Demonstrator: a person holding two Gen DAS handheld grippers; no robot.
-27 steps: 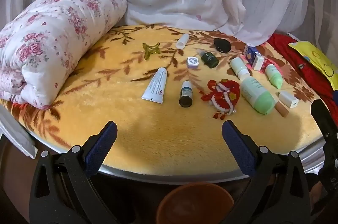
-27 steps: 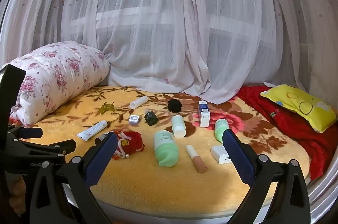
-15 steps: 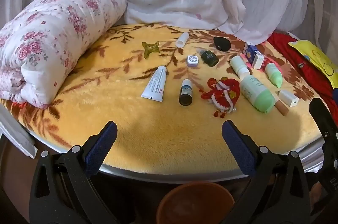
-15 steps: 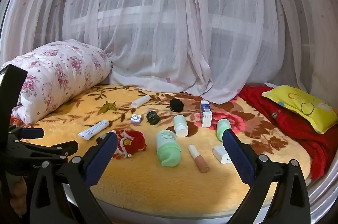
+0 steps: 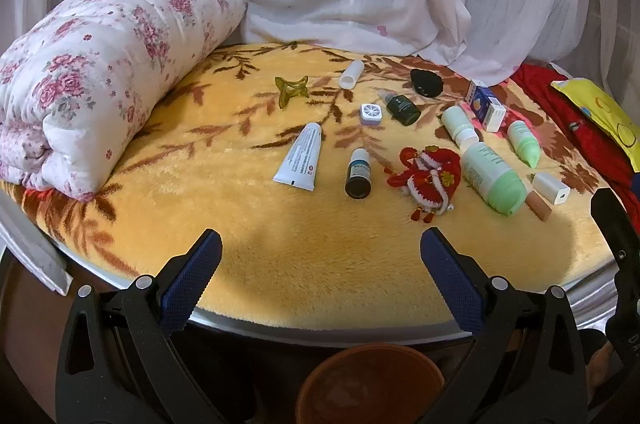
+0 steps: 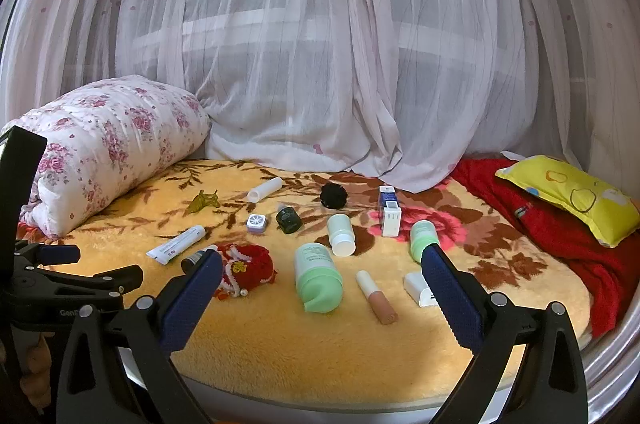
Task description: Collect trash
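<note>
Left wrist view, left hand-held gripper (image 5: 320,264) released, nearer the blanket (image 5: 280,256), right hand-held gripper (image 6: 322,276) released

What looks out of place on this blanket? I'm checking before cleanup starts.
Toiletries lie toppled and scattered across the yellow blanket: a white tube, a large green-capped bottle, a dark dropper bottle and a red knitted pouch. Nothing looks spilled.

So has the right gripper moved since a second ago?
Yes. The right gripper has eased forward and left: the big green bottle sits further right between its fingers.
</note>
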